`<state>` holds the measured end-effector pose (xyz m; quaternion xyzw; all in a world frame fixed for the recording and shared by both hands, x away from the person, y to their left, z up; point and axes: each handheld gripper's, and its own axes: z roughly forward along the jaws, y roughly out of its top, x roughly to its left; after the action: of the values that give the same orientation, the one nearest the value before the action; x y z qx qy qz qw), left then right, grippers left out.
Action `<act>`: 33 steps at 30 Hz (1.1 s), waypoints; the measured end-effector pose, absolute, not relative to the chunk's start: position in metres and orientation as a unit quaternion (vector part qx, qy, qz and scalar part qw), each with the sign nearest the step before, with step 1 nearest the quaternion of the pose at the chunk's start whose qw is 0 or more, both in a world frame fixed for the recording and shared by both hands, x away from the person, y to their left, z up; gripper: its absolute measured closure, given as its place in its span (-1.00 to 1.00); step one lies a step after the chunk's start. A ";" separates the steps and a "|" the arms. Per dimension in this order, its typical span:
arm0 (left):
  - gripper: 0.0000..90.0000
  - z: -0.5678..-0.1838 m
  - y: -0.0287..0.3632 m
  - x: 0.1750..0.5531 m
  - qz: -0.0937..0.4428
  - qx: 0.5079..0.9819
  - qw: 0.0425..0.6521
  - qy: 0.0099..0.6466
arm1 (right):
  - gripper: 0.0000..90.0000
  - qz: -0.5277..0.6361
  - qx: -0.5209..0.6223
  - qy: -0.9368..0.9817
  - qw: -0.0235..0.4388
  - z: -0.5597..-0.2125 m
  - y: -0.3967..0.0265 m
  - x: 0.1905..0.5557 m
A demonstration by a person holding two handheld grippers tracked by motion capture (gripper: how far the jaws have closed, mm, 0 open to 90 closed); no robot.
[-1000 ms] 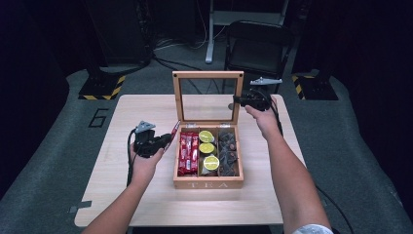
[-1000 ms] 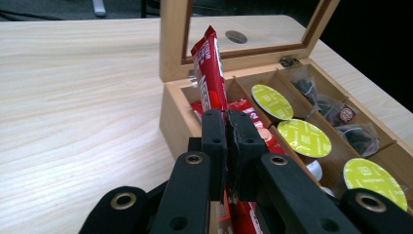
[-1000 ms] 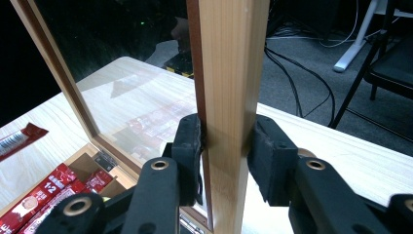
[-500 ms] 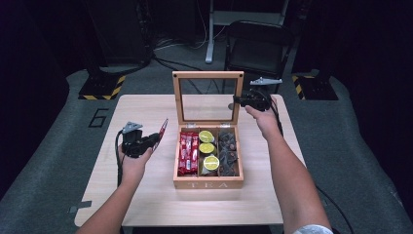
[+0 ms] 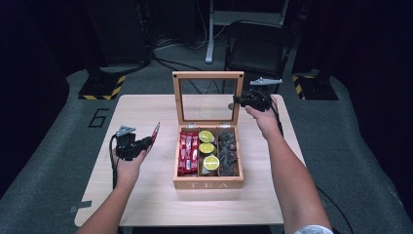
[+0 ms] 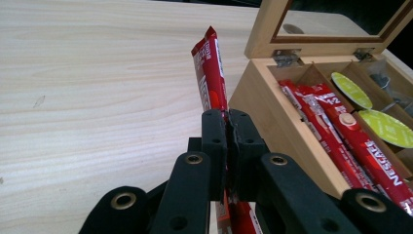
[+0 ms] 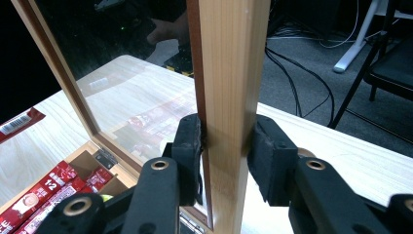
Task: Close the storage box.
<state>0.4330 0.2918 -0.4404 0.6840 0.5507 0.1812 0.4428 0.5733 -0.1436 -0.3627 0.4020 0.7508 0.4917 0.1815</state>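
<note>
One slim red foil coffee sachet (image 6: 210, 73) is sticking up from the left gripper (image 5: 146, 144), whose jaws are pinching fully closed on it above the pale wooden table (image 5: 141, 109), at nine o'clock of the light wooden tea box (image 5: 208, 183). Inside the box, more red sachets (image 5: 187, 152), lime-green round pods (image 5: 208, 148) and dark wrapped packets (image 5: 228, 153) are lying in three compartments. At one o'clock, the right gripper (image 7: 225, 146) is clamping the right edge of the upright glass-paned lid (image 5: 208, 97). A black chair (image 5: 258, 48) is standing beyond the table.
</note>
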 end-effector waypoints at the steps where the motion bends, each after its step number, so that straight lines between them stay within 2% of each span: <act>1: 0.91 -0.442 0.292 0.433 0.184 0.683 0.443 0.551 | 0.46 0.492 0.402 0.751 0.181 -0.363 -0.144 0.573; 33: 0.91 -0.481 0.303 0.437 0.186 0.684 0.396 0.584 | 0.46 0.495 0.398 0.751 0.182 -0.363 -0.144 0.569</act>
<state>0.4368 0.3029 -0.4809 0.6835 0.5841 0.1856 0.3965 0.5689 -0.1444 -0.3631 0.3975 0.7507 0.4953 0.1817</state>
